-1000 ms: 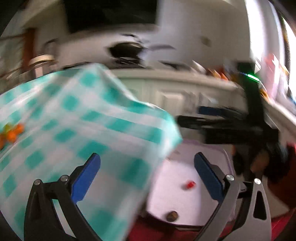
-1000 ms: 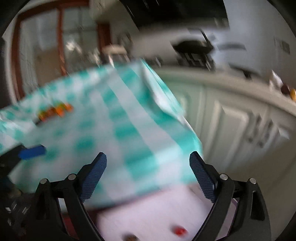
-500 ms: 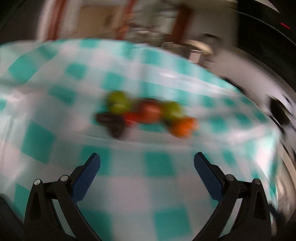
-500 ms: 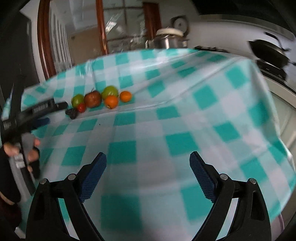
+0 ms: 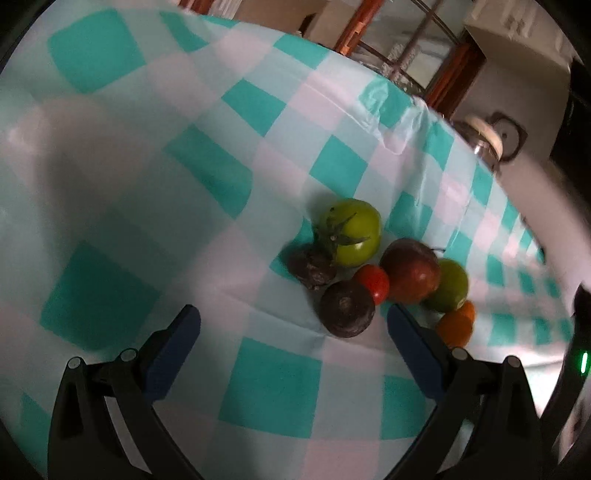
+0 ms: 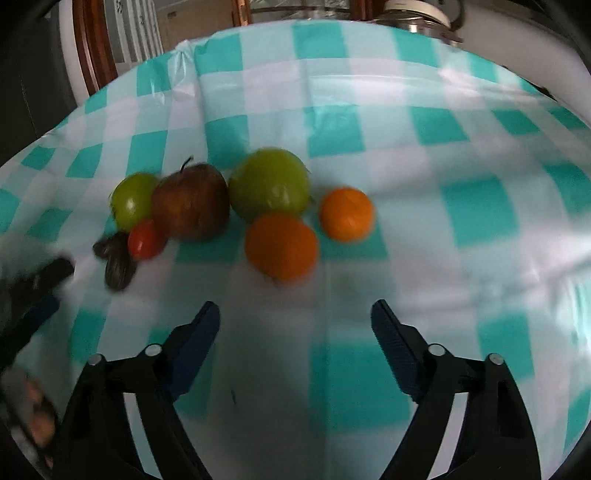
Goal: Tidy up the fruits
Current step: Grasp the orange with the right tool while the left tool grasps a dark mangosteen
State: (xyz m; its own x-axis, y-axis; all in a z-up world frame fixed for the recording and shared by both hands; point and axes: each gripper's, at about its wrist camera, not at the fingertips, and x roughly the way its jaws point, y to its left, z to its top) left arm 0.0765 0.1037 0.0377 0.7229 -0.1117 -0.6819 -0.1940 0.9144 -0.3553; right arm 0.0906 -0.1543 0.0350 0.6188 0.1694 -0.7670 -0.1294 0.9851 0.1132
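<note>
A cluster of fruits lies on the teal-checked tablecloth (image 5: pixel 273 384). In the left wrist view: a green tomato (image 5: pixel 352 232), two dark wrinkled fruits (image 5: pixel 346 308) (image 5: pixel 312 266), a small red tomato (image 5: pixel 373 282), a red apple (image 5: pixel 412 275), a second green fruit (image 5: pixel 448 284) and an orange (image 5: pixel 455 326). My left gripper (image 5: pixel 293 343) is open, just short of the nearer dark fruit. In the right wrist view: two oranges (image 6: pixel 281 246) (image 6: pixel 347 214), the big green fruit (image 6: pixel 269 188), the apple (image 6: pixel 190 201). My right gripper (image 6: pixel 295 339) is open, just short of the nearer orange.
The table's far edge (image 6: pixel 332 26) borders a wooden door frame (image 6: pixel 92 48) and a jar with a pale lid (image 5: pixel 485 138). The left gripper's tip and the hand show at the left edge of the right wrist view (image 6: pixel 48 273).
Both grippers swung from a white tray below the table up over the tablecloth, then closed in on the fruit cluster. Both stayed open.
</note>
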